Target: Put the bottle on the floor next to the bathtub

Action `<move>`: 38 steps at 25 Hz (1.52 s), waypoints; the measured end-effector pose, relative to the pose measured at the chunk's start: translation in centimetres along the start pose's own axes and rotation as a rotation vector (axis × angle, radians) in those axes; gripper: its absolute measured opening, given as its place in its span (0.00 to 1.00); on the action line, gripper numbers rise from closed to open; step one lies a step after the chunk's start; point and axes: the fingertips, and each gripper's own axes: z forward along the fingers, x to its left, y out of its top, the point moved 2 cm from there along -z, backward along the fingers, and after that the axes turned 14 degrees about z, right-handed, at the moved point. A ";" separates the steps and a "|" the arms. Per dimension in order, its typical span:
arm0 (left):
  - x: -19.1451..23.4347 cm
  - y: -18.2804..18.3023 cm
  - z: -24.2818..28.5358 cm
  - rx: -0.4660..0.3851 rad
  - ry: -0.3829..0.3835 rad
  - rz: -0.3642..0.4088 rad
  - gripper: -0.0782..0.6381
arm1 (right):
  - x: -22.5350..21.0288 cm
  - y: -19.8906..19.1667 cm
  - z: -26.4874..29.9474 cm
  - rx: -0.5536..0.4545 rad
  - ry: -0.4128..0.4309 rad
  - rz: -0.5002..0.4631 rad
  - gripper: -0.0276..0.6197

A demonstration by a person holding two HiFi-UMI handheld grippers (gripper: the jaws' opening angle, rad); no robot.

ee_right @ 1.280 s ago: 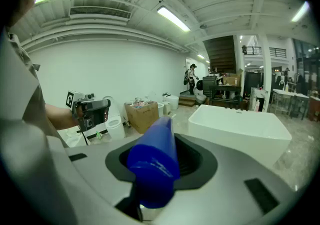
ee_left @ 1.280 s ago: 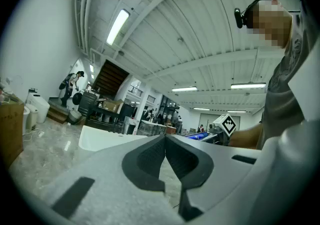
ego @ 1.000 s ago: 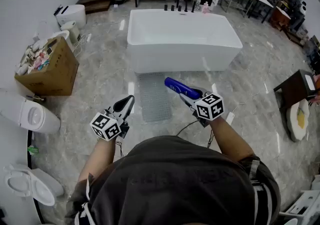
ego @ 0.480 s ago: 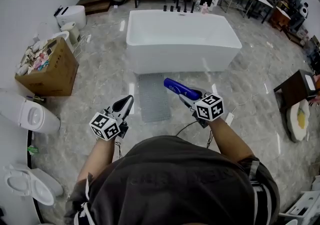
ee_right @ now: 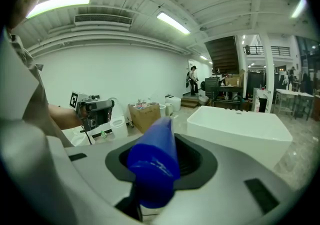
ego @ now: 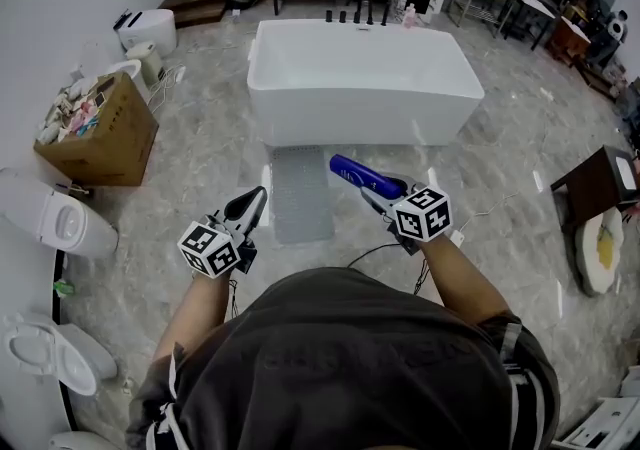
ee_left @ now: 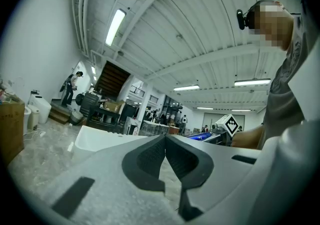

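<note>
A blue bottle lies lengthwise in my right gripper, which is shut on it; in the right gripper view the blue bottle fills the space between the jaws. My left gripper hangs at the left with its jaws shut on nothing, and in the left gripper view the dark pads meet. The white bathtub stands ahead on the marble floor, well beyond both grippers. Seen from the right gripper, the bathtub is to the right.
A grey bath mat lies on the floor in front of the tub. A cardboard box full of items and white toilets stand at the left. A dark stool is at the right. Faucets line the tub's far rim.
The view has shifted slightly toward the bathtub. Both grippers keep their places and the bottle stays held.
</note>
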 end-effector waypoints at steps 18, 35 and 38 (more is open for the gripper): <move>9.1 -4.5 7.3 0.021 -0.039 -0.050 0.11 | -7.2 2.4 8.9 0.041 -0.020 0.039 0.26; 39.5 -3.9 18.2 0.037 -0.199 -0.040 0.11 | -11.8 17.3 31.7 -0.001 -0.145 0.133 0.26; 41.3 -4.8 20.0 0.056 -0.200 -0.057 0.11 | -13.7 18.3 33.7 0.014 -0.144 0.146 0.26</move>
